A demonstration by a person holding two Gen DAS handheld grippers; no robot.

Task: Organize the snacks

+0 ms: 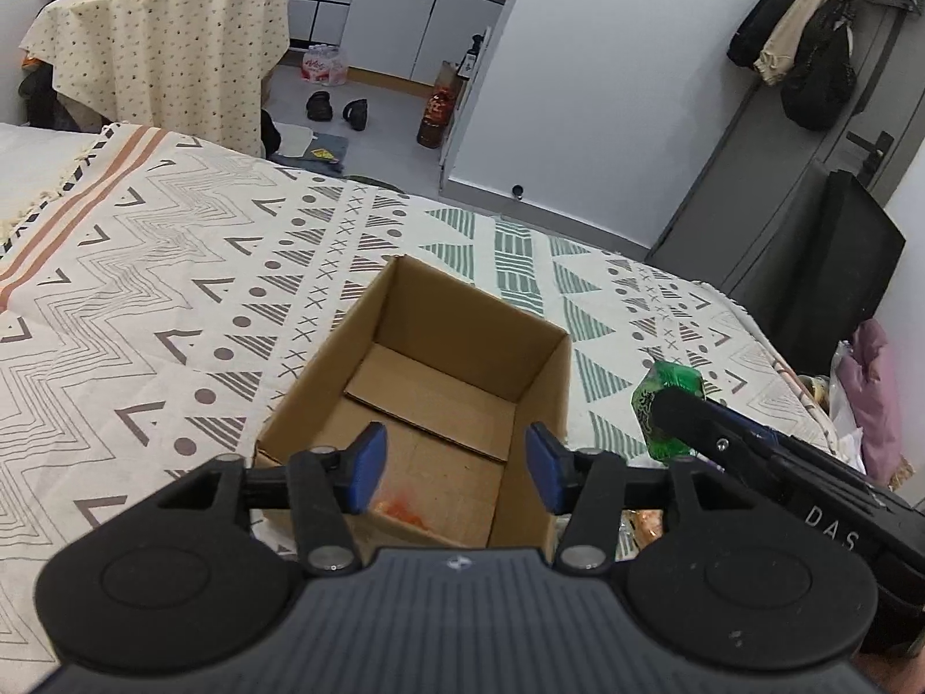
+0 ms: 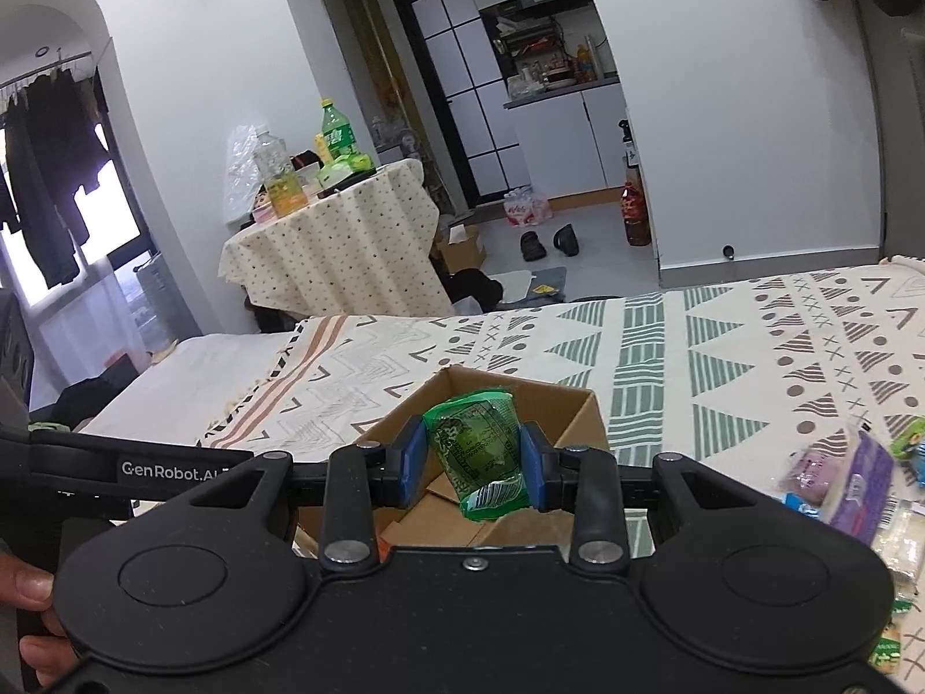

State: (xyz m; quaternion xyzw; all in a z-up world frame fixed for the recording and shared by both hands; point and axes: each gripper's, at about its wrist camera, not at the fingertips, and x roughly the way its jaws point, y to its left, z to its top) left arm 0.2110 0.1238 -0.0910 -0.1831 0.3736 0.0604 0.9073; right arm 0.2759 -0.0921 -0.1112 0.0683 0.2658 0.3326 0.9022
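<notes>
I am holding one green snack packet (image 2: 483,454) in my right gripper (image 2: 475,462) above one cardboard box (image 1: 416,405).

My right gripper's two blue pads (image 2: 411,460) are pressing the green packet from both sides, and it is hanging over the near corner of the open box; from the left wrist view the same packet (image 1: 665,405) is sitting just beside the box's right wall. My left gripper (image 1: 457,465) is standing wide apart with nothing between its two pads (image 1: 370,465), hovering over the box's near end. One small orange item (image 1: 404,509) is lying on the box floor. The box is resting on one patterned bedspread (image 1: 173,289). A loose pile of other snack packets (image 2: 850,474) is lying on the bedspread to my right; I cannot count them, though one purple one is showing clearly.
</notes>
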